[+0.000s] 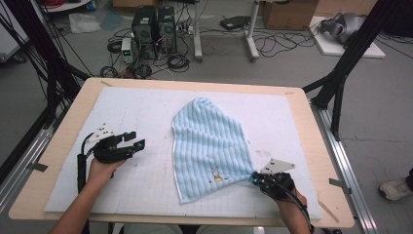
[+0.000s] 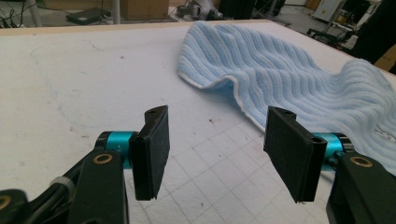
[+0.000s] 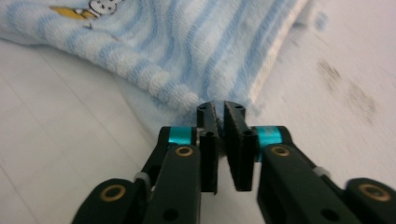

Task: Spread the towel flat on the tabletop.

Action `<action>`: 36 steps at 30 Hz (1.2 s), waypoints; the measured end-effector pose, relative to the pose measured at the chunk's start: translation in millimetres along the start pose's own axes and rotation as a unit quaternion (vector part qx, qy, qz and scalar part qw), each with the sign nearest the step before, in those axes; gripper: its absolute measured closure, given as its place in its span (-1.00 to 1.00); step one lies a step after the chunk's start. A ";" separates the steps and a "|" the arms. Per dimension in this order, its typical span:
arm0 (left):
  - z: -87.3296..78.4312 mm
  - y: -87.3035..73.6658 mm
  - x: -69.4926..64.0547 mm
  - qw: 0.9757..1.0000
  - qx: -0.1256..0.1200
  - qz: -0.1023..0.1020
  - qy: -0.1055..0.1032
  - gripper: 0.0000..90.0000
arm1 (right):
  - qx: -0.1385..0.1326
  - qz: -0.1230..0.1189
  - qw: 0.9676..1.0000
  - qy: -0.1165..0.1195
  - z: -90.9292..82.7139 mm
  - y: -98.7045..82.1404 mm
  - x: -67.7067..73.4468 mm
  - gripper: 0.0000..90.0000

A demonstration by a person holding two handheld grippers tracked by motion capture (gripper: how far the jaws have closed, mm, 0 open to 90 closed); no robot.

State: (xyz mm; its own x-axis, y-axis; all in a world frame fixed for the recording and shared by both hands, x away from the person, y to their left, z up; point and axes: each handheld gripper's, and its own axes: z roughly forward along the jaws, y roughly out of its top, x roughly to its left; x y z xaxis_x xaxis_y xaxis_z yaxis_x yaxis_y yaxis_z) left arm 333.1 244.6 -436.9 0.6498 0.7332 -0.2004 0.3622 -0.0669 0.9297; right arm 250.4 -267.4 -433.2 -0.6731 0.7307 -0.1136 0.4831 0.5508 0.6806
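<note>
No readable words, brands or numbers appear anywhere; the light blue ribbed towel (image 1: 209,141) carries just a small embroidered rabbit picture (image 1: 215,174) near its lower edge.

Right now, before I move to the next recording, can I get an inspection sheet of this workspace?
Surface: wooden table under a white gridded mat, with faint specks and marks.
Job's things: light blue striped towel with a small bunny print, lying rumpled in the middle of the mat, its near right corner pulled toward the right tongs.
Clutter: nothing seen on the mat.
Grippers: left tongs open, resting apart from the towel; right tongs shut on the towel's corner.
Cables: a black cable trails from the left tongs; more lie tangled on the floor beyond the table.
Surroundings: computer towers, cardboard boxes, black frame legs, a shoe at the right edge.
</note>
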 end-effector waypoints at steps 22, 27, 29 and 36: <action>70.1 7.1 -58.3 0.992 0.105 0.043 -0.058 -0.20 | -0.137 0.153 0.978 -0.044 -12.8 -11.5 -27.8 -0.17; 99.8 7.5 -72.0 0.985 0.146 0.079 -0.042 -0.22 | -0.133 0.147 0.979 -0.042 -10.1 -10.1 -26.6 -0.18; 109.1 8.6 -77.6 0.981 0.162 0.100 -0.034 -0.22 | -0.132 0.143 0.980 -0.041 -9.1 -9.5 -26.2 -0.18; 125.5 8.2 -101.5 0.965 0.178 0.188 -0.032 0.60 | -0.130 0.141 0.981 -0.038 -7.5 -8.9 -25.3 -0.18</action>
State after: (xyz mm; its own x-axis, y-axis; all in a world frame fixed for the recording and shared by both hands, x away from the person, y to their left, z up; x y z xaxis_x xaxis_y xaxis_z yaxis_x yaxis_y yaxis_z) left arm 354.0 84.7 -447.7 0.8162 0.5691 0.1000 0.2929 -0.5567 0.7774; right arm 258.9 -293.9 -430.9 -0.4850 0.8726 0.0583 0.4785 0.2090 0.8528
